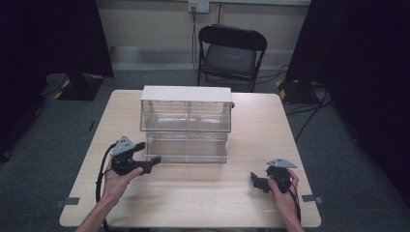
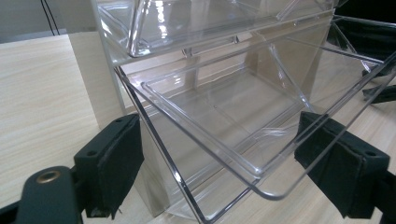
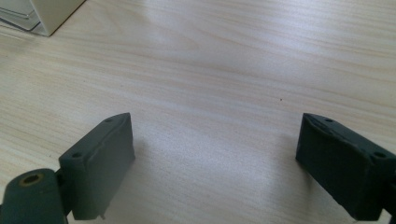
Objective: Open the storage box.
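Both tools sit in my hands over the pale wooden counter (image 1: 193, 193), and I will start with my left tool (image 1: 151, 163), which I hold at the lower left front corner of the clear plastic drawer cabinet (image 1: 186, 125). Its jaws stand wide apart, and in the left gripper view they sit either side of the corner of a clear bin (image 2: 243, 121) that is tilted out of the cabinet's lower tier; the bin's rounded front rim lies between the two black pads (image 2: 114, 163) without being pinched by them, though whether either pad touches the plastic I cannot tell. That bin looks empty, and the tier above it (image 2: 196, 23) shows as more clear plastic at the top of the same view. From the high view the cabinet stands near the middle of the counter, two tiers tall with two bins side by side in each, under a pale opaque top. My left hand (image 1: 116, 181) grips the tool from behind, with its cable looping down along my wrist. My right tool (image 1: 258, 181) is well apart from the cabinet, low over the counter near the right front corner, held by my right hand (image 1: 285, 193). Its jaws are also spread wide with bare wood grain between them in the right gripper view, where a corner of the cabinet (image 3: 42, 14) shows at the upper left. A black folding chair (image 1: 231, 50) stands on the grey floor beyond the far edge.
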Demonstrator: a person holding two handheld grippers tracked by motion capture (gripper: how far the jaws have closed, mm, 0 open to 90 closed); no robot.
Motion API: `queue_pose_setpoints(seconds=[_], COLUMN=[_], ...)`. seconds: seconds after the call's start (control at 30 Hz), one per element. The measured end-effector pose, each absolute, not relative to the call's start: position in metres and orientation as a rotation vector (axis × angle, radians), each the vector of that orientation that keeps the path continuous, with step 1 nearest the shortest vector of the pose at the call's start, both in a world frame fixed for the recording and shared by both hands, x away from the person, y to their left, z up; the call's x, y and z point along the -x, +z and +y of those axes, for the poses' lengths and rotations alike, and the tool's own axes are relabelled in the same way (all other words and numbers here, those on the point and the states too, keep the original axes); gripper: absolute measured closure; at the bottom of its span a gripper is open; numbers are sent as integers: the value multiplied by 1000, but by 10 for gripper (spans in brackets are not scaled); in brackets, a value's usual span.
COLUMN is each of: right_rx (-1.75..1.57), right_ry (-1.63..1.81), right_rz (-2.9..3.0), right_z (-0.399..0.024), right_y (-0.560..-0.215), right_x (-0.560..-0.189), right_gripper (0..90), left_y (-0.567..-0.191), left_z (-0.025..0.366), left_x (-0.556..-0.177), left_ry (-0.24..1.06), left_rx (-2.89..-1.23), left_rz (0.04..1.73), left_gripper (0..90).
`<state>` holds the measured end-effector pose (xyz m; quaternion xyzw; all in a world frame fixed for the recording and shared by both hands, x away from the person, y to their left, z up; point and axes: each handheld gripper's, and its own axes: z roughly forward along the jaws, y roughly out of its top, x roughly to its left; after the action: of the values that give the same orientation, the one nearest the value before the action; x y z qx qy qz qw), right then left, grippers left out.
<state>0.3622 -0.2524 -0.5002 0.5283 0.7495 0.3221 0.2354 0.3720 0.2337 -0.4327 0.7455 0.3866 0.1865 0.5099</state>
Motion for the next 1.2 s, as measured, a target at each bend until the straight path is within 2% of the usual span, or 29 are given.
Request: queue_pose_setpoints(seconds=[1.2], right_rx=[-1449], right_ry=[884], right_rz=[2056], right_z=[-252], right_y=[-500], right_x=[-362], right_gripper=[106], left_y=[-411], left_z=[237], left_x=[-384], left_ry=[455], left_rx=[-1763], left_rz=[923], left_gripper=[155])
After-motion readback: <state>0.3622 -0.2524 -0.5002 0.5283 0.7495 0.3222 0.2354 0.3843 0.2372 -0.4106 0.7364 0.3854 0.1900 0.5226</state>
